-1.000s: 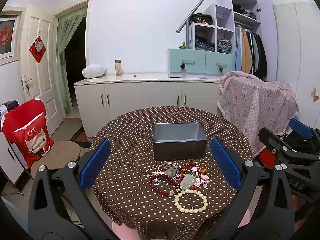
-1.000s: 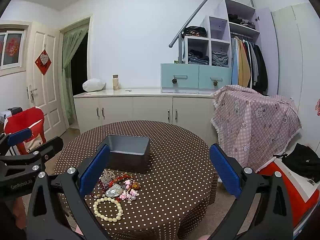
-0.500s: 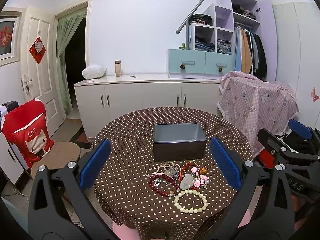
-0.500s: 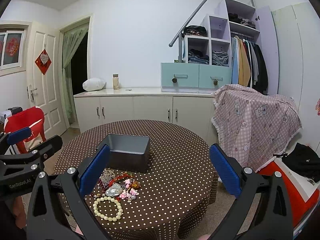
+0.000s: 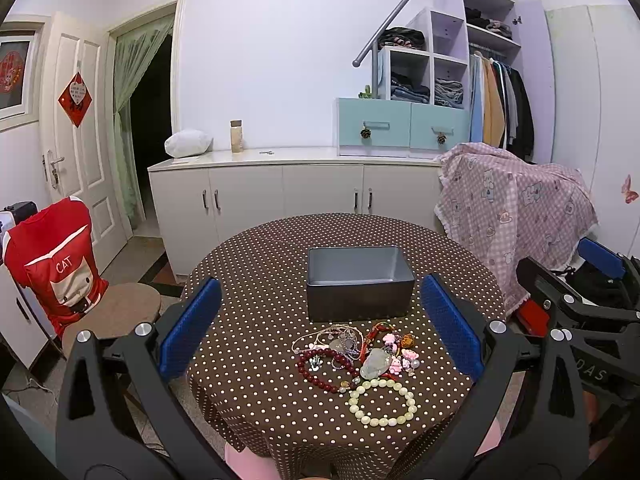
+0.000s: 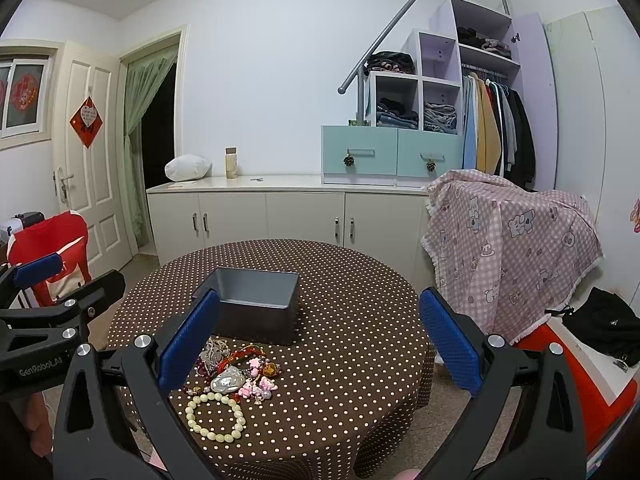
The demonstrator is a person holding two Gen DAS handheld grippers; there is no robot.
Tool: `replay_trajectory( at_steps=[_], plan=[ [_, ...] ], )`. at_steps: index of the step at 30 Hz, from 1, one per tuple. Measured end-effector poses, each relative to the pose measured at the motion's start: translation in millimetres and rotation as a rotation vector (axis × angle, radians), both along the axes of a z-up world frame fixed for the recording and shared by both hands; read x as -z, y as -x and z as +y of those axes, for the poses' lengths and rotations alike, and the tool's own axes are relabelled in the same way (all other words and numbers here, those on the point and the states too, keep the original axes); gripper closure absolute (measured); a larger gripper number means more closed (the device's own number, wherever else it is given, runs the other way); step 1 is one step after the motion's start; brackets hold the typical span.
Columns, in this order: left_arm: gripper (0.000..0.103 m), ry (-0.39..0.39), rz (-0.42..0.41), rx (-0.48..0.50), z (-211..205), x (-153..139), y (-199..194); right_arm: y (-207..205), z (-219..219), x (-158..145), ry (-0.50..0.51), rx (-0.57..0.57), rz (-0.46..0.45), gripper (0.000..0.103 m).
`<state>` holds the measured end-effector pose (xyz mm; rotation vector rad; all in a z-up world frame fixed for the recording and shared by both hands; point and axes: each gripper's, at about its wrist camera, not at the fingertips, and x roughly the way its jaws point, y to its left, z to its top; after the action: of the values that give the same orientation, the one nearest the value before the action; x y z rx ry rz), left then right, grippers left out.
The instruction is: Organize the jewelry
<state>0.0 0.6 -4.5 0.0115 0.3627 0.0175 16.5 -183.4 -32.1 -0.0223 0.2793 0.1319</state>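
Both pairs of tongs hang above the near edge of the table, apart and empty. The left tongs frame the whole heap between their blue pads, and the right tongs sit off toward the right edge, where they leave the reach clear. Neither touches anything, so the sorting looks not yet begun.

The jewelry lies in a loose tangle on the dotted table, close to the near edge. A pale bead bracelet lies nearest, just beside the heap and mostly free of it, which probably makes it the easiest first pick. A dark red bead bracelet curls at the heap's left side, touching thin chains and small pink charms.

Just beyond the heap stands an open grey box, near the table's middle. It appears empty, likely the place meant for the pieces.
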Motion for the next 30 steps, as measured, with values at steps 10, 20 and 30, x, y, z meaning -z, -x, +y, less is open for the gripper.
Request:
replay_trajectory(
  at_steps=[10, 20, 30],
  plan=[
    [0.006, 0.002, 0.004, 0.001, 0.2, -1.0, -0.5, 1.9, 0.6, 0.1, 0.006, -0.004, 0.000, 0.008],
    [0.006, 0.003, 0.008, -0.002, 2.6, 1.2, -2.2, 1.6, 1.4, -2.5, 0.004, -0.011, 0.000, 0.008],
    [0.006, 0.005, 0.008, 0.001, 3.8, 2.5, -2.0, 1.6, 2.2, -2.2, 0.007, -0.004, 0.006, 0.008]
  ],
)
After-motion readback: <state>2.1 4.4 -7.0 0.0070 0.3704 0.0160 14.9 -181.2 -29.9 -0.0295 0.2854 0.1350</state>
